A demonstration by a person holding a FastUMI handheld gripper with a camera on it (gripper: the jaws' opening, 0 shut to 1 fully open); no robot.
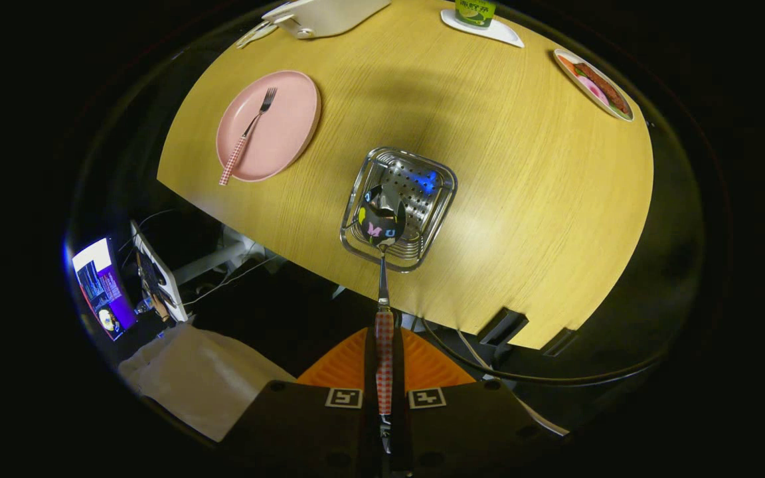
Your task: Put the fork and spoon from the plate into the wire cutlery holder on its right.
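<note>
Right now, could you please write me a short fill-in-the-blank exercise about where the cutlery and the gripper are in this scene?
1. The gripper is shut on the checked handle of the ____.
2. The spoon's bowl hangs over the opening of the wire cutlery ____.
3. The fork lies on the ____ plate.
4. The holder stands on the wooden ____.

Missing words: spoon; holder; pink; table

Gripper fingers clamp spoon over holder; holder mouth open. Bare tabletop from 12 to 3 o'clock. Plate with fork at 10 o'clock.
</note>
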